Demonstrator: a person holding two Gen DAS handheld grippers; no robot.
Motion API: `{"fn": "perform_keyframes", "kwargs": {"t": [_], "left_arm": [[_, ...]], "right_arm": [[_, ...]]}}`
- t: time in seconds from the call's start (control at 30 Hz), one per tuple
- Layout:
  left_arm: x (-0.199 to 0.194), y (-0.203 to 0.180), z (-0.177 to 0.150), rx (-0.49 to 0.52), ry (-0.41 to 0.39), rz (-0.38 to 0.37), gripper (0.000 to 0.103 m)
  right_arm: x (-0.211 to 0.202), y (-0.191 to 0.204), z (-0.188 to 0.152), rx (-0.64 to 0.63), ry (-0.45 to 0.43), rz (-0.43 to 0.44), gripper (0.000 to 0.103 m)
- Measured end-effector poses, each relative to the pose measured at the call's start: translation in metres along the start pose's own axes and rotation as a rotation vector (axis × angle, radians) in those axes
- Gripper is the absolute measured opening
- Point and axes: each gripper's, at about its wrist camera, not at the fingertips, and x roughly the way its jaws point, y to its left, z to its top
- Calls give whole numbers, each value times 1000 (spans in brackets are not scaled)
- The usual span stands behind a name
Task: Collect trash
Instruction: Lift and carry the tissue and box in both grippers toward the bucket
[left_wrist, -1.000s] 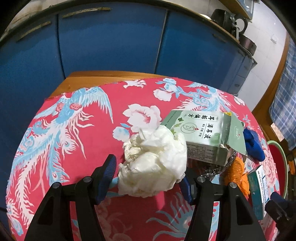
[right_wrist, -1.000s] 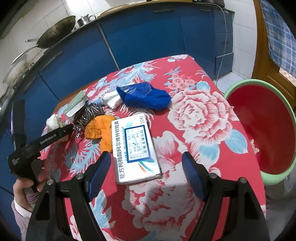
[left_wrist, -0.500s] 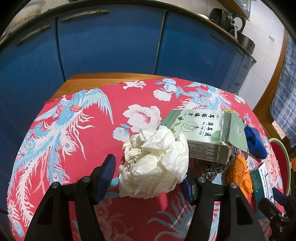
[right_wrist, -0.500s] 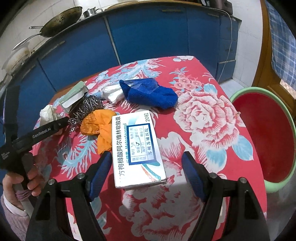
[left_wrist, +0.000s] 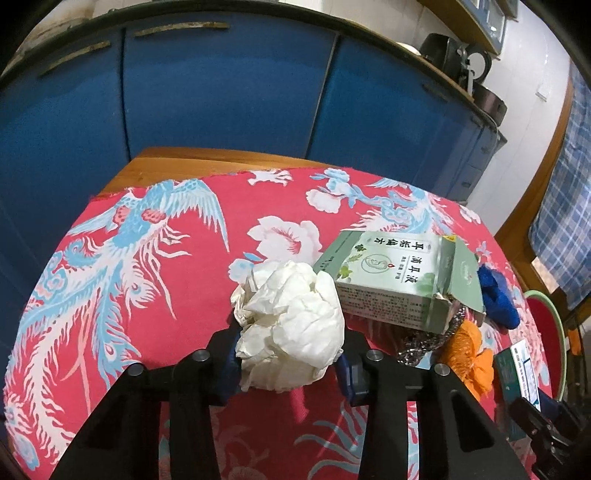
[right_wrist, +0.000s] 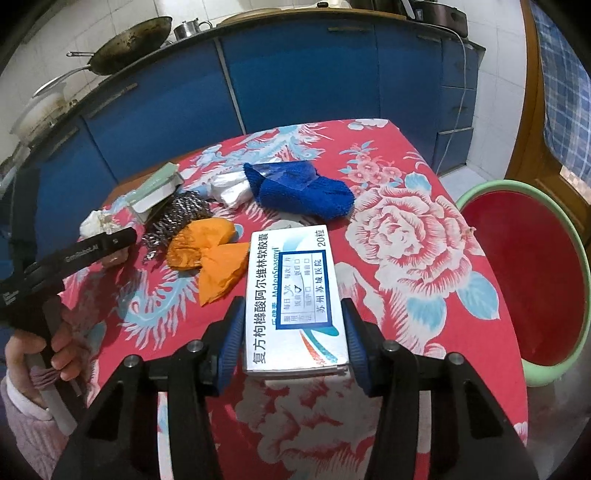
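While lying flat, long axis pointing away, white box (right_wrist: 295, 295) pinched by right claw (right_wrist: 293, 341), left claw (left_wrist: 286, 360) clamping tissue wad (left_wrist: 291, 325), green box (left_wrist: 395, 288) touching behind, red bin (right_wrist: 524, 273) right.

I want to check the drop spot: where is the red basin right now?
In the right wrist view the red basin sits off the table's right edge, beyond the right gripper and white medicine box.
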Motion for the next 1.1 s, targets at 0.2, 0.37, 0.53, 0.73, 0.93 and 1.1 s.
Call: {"fn": "perform_keyframes", "kwargs": {"t": [0.2, 0.37, 0.53, 0.73, 0.93, 1.1], "left_arm": [[-17, -5, 0, 21, -34, -5, 42], [-37, -11, 0, 42, -54, -10, 42], [-61, -21, 1, 66, -78, -24, 42], [-80, -51, 2, 113, -98, -74, 42], [-87, -83, 0, 151, -88, -127, 42], [-89, -113, -4, 190, -75, -172, 42]], "right_arm": [[-15, -1, -3, 8, -8, 29, 53], [-26, -8, -5, 28, -18, 50, 53], [-38, -15, -6, 49, -38, 65, 53], [-53, -27, -6, 77, -70, 75, 53], [-67, -43, -6, 112, -101, 67, 53], [-76, -62, -7, 152, -120, 54, 53]]}}
